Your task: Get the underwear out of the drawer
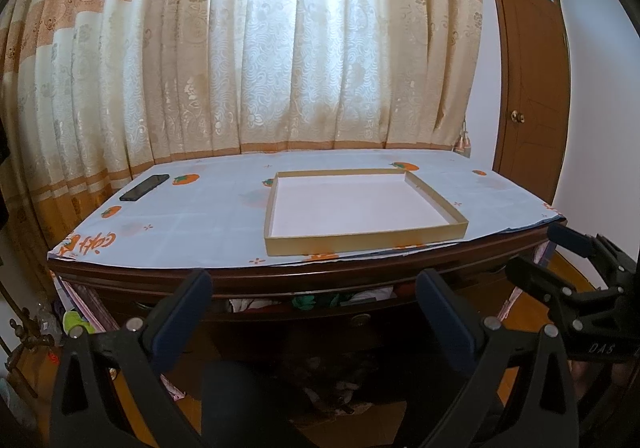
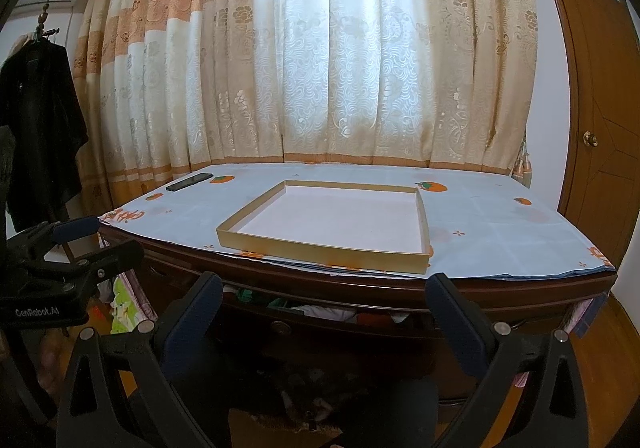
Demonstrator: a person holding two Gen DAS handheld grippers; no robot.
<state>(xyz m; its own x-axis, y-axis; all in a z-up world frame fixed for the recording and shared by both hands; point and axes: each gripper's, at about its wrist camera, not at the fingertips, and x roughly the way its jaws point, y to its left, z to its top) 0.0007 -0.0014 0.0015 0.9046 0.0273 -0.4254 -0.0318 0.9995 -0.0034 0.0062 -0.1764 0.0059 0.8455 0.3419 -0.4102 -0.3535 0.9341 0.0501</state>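
Observation:
A dark wooden drawer (image 1: 304, 314) (image 2: 320, 328) under the table top stands slightly ajar. Folded clothes (image 1: 316, 300) (image 2: 320, 310) in white, green and red show in the gap; I cannot tell which piece is underwear. My left gripper (image 1: 314, 284) is open and empty, in front of the drawer gap. My right gripper (image 2: 326, 284) is open and empty, also in front of the drawer. The right gripper also shows at the right edge of the left wrist view (image 1: 552, 252), and the left gripper at the left edge of the right wrist view (image 2: 96, 238).
A shallow gold-rimmed box lid (image 1: 460, 230) (image 2: 320, 250) lies on the cloth-covered table (image 1: 180, 232) (image 2: 520, 240). A black phone (image 1: 145, 187) (image 2: 189, 182) lies at the back left. Curtains hang behind, a door (image 1: 532, 96) stands right, dark clothes (image 2: 36, 128) hang left.

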